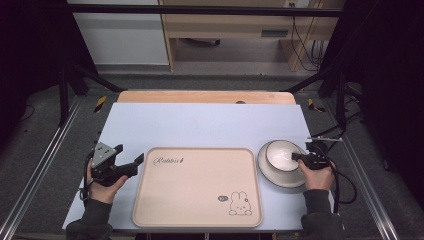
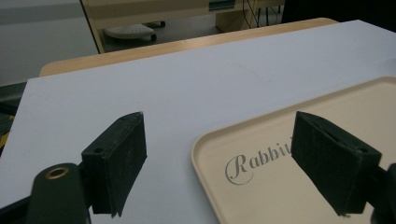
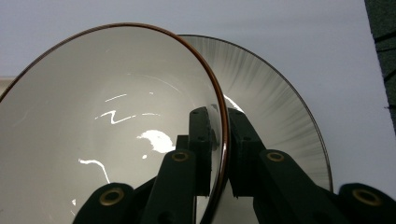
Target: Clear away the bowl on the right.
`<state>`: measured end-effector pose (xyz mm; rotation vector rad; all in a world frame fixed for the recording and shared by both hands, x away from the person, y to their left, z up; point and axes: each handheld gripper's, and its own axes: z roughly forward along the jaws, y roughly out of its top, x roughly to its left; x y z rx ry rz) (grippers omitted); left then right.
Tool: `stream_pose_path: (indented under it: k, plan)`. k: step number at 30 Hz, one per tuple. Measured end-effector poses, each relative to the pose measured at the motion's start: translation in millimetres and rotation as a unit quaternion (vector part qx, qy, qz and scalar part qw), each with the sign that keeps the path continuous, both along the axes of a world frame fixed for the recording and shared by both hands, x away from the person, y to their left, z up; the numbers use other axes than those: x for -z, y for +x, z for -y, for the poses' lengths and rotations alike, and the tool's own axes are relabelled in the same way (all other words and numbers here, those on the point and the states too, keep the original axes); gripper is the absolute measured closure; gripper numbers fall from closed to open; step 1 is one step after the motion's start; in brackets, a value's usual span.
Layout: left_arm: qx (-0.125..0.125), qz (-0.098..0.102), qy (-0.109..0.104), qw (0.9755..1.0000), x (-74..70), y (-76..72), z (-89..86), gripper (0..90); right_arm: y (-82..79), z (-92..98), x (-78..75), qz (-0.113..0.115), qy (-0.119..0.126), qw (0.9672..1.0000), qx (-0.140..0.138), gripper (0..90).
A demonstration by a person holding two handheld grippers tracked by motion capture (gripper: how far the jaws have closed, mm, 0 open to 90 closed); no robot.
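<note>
At the near edge of the table, a person's two sleeved forearms come in from below, each hand holding a gripper. Near the front, a beige tray (image 1: 197, 187) with rounded corners lies flat on the pale sheet (image 1: 200, 125) that covers the table; a small rabbit drawing sits in its near right corner and cursive lettering in its far left corner. Just left of the tray, the left gripper (image 1: 137, 162) hovers with its jaws spread wide and nothing between them; in the left gripper view its two black pads (image 2: 119, 161) stand well apart, one over the bare sheet and the other over the tray's lettered corner. To the right of the tray, a white bowl (image 1: 284, 154) with a thin brown rim sits on a white plate (image 1: 272, 176) with a dark-edged rim, close beside the tray. The right gripper (image 1: 295, 157) is clamped on the bowl's right-hand rim, one jaw inside the bowl and one outside, as the right gripper view shows, pads (image 3: 201, 140) pressing the wall. Farther back, the sheet ends at a strip of bare wood (image 1: 205, 96), and beyond that lie grey floor and pale furniture.
</note>
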<state>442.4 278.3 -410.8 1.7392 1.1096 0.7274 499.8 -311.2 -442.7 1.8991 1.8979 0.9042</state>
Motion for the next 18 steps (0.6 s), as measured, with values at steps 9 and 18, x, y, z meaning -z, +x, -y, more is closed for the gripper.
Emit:
stream_pose_path:
  k: [9,18]
  plan:
    - [-0.001,0.002,-0.001,1.0,-0.7,-0.3,-0.2,18.1,-1.4,-1.0,-2.4,0.005,-0.006,1.0,-0.004,82.7]
    - [-0.002,0.004,-0.002,1.0,-1.3,-0.7,-0.7,18.2,-3.8,-4.3,-7.9,0.011,-0.007,0.9999,-0.006,82.7]
